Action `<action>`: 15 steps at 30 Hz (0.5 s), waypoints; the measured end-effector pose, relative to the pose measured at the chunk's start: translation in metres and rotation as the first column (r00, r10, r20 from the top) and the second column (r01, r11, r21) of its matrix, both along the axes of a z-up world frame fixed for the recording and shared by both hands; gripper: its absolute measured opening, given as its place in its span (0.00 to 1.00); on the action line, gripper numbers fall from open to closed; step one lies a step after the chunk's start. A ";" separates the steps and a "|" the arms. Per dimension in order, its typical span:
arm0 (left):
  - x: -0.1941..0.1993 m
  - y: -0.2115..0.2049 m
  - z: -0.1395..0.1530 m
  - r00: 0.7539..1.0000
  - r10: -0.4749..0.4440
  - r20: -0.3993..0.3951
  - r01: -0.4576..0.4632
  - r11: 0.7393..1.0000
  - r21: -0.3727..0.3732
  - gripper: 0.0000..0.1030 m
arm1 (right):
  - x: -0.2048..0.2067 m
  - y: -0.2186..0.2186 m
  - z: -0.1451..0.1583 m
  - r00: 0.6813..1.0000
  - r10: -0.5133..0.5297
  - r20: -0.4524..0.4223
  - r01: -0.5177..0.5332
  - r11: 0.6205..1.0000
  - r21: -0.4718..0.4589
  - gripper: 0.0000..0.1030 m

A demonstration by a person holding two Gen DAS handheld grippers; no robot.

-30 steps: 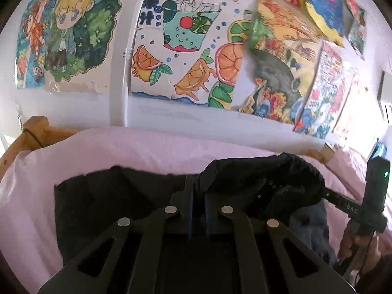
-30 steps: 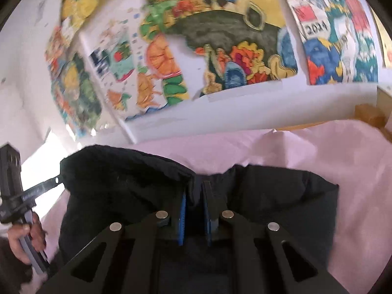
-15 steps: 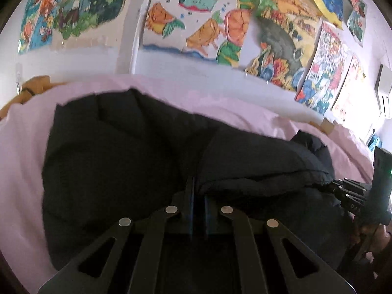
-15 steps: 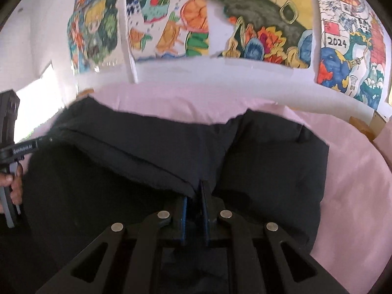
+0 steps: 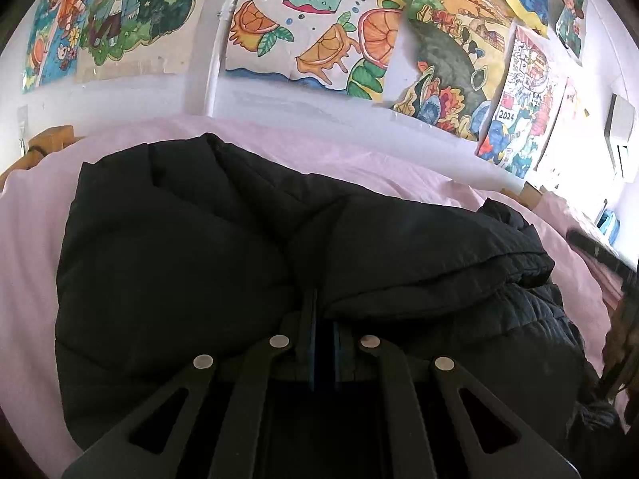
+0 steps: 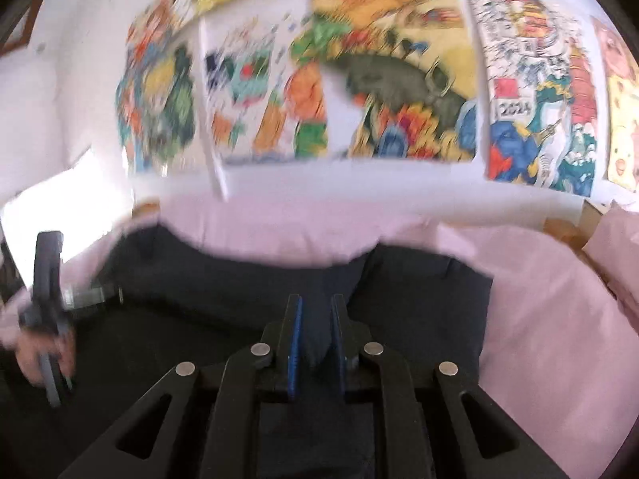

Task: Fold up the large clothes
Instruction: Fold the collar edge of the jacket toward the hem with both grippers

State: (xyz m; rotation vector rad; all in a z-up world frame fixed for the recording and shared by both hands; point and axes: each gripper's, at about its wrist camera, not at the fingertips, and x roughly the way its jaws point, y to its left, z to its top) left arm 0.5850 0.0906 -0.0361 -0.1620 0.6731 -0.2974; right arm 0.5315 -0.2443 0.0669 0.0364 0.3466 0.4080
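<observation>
With the left tongs [image 5: 322,303] pinched shut on a fold of the black quilted puffer jacket [image 5: 179,259], and the right tongs [image 6: 315,307] just loosening, dark fabric between the pads. Spread across the pink cotton bedsheet [image 5: 32,239]. Judged about halfway: 1 bulky layer doubled over, edges uneven, more folding and flattening left. Only from the left: the doubled ridge. Only from the right, blurred: the flat far corner, plus the hand [image 6: 44,351] gripping the left tongs.
</observation>
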 end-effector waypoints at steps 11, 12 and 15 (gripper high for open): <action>-0.027 0.007 0.019 1.000 -0.003 0.010 0.003 1.000 0.007 0.36 | 0.058 0.051 -0.024 0.981 0.044 -0.187 -0.051 0.998 -0.032 0.14; -0.038 0.012 0.025 0.999 0.005 0.044 -0.004 1.000 -0.025 0.41 | 0.055 0.053 -0.027 0.983 0.044 -0.178 -0.053 0.997 -0.048 0.14; -0.057 0.017 0.043 0.989 0.013 0.147 -0.001 0.996 -0.086 0.66 | 0.051 0.052 -0.033 0.983 0.050 -0.176 -0.060 0.997 -0.054 0.14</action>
